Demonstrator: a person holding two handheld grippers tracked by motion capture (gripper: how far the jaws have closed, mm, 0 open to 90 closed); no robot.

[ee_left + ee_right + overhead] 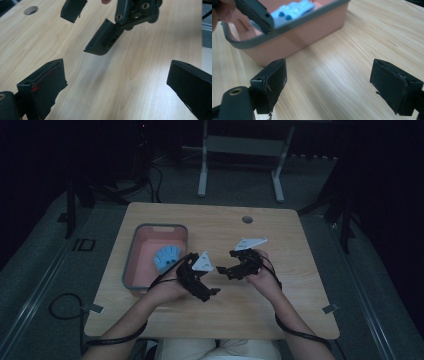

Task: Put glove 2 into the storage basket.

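My left gripper (210, 282) hovers open over the middle of the wooden table (280, 230), nothing between its jaws; in its own view the left gripper (115, 85) frames bare wood. My right gripper (225, 262) faces it closely from the right, also open and empty, and the right gripper (332, 85) frames bare wood in its own view too. A pink bin with a grey rim (131, 255) stands at the table's left, holding a blue studded object (166, 256). The right gripper view shows the bin (304, 32) and the blue object (292, 10) just beyond the jaws.
A round hole (247, 219) is cut in the table near its far edge, the same hole (31, 10) appearing in the left gripper view. Cables trail off the near edge. A metal stand's legs (202, 175) rise beyond the table. The room around is dark.
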